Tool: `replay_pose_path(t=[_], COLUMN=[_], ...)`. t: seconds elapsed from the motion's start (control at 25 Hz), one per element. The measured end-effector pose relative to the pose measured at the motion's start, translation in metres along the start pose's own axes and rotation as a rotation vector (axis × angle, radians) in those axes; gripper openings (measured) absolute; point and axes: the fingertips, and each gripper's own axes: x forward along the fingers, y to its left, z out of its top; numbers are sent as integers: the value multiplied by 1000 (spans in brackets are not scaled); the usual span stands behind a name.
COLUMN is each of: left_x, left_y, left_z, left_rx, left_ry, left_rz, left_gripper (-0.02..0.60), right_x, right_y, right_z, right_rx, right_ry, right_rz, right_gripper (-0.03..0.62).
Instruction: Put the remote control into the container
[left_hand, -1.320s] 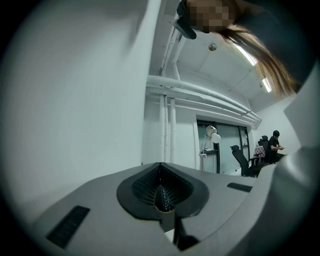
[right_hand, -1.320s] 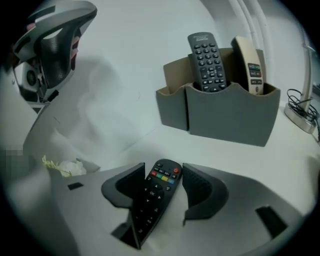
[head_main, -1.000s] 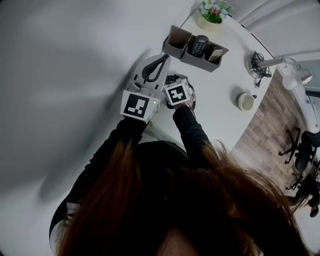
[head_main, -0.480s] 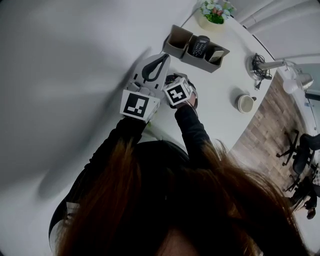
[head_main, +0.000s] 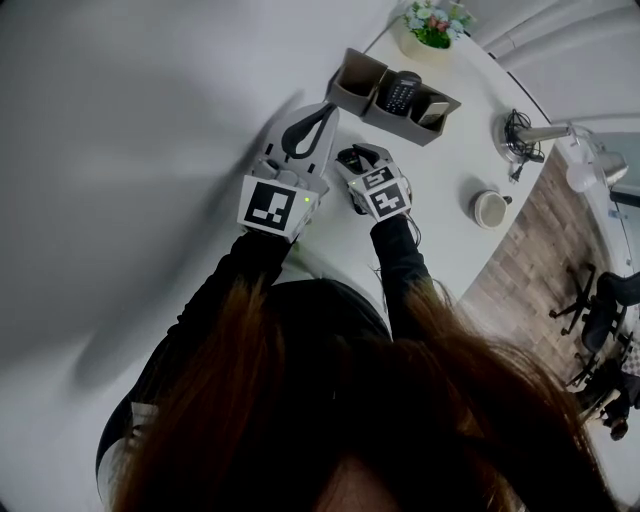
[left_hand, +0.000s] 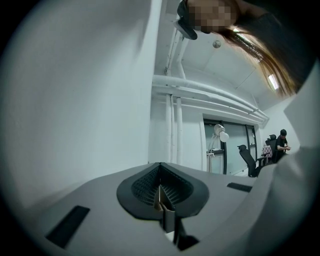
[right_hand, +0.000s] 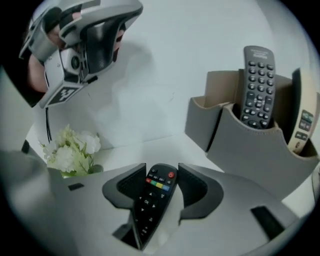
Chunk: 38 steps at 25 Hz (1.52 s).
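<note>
Jaws of my right gripper (right_hand: 161, 176) have just been closing and grip the black remote control (right_hand: 147, 205), well short of the grey container (right_hand: 250, 150). Its middle compartment holds a grey remote (right_hand: 257, 85) upright, with another handset (right_hand: 302, 122) in the next one. My left gripper (left_hand: 161, 190) is clenched on nothing.

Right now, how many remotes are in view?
3. A black remote between the right gripper's jaws, which have just been closing; a grey remote in the container's middle compartment; a pale remote in its end compartment. Others may be hidden.
</note>
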Motion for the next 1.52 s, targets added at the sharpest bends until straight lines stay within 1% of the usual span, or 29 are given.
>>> replay_pose_path(t=[0.08, 0.12, 0.16, 0.2, 0.24, 0.36, 0.4, 0.48, 0.64, 0.72, 0.84, 1.04, 1.16, 1.4, 1.52], left_x=[1, 1, 1, 1, 1, 1, 1, 2, 2, 2, 3, 4, 5, 3, 3], left_y=[2, 2, 3, 3, 3, 4, 4, 5, 7, 7, 7, 8, 10, 8, 8], left_z=[-2, -2, -2, -2, -2, -2, -3, -4, -5, -6, -7, -7, -7, -7, -10], left_rx=[-5, -7, -9, -11, -11, -7, -5, 3, -12, -16, -19, -24, -24, -20, -19], left_ry=[0, 1, 1, 2, 1, -1, -2, -9, 1, 5, 5, 6, 7, 11, 17], left_rz=[5, 8, 9, 11, 12, 15, 16, 17, 25, 28, 31, 41, 47, 42, 41], left_gripper=[9, 9, 9, 9, 9, 9, 9, 9, 9, 9, 9, 9, 8, 9, 9], right_x=[-12, -19, -26, -31, -33, -27, -26, -29, -51, -62, -73, -95, -104, -117, -115], right_y=[-10, -15, -19, -21, -23, -25, -25, -29, -39, -44, -49, -58, -63, -72, -76], right_z=[10, 17, 23, 26, 26, 18, 17, 22, 58, 81, 109, 152, 177, 215, 228], right_rx=[49, 73, 96, 116, 129, 153, 163, 186, 226, 212, 159, 82, 24, -31, -70], right_ry=[-91, -145, -192, -216, -212, -154, -156, -197, -367, -431, -486, -588, -628, -699, -725], right_rz=[-29, -45, -59, -67, -69, -45, -38, -31, 1, 21, 34, 31, 19, 5, -18], right_gripper=[204, 164, 78, 66, 63, 61, 60, 58, 57, 55, 52, 51, 51, 51, 51])
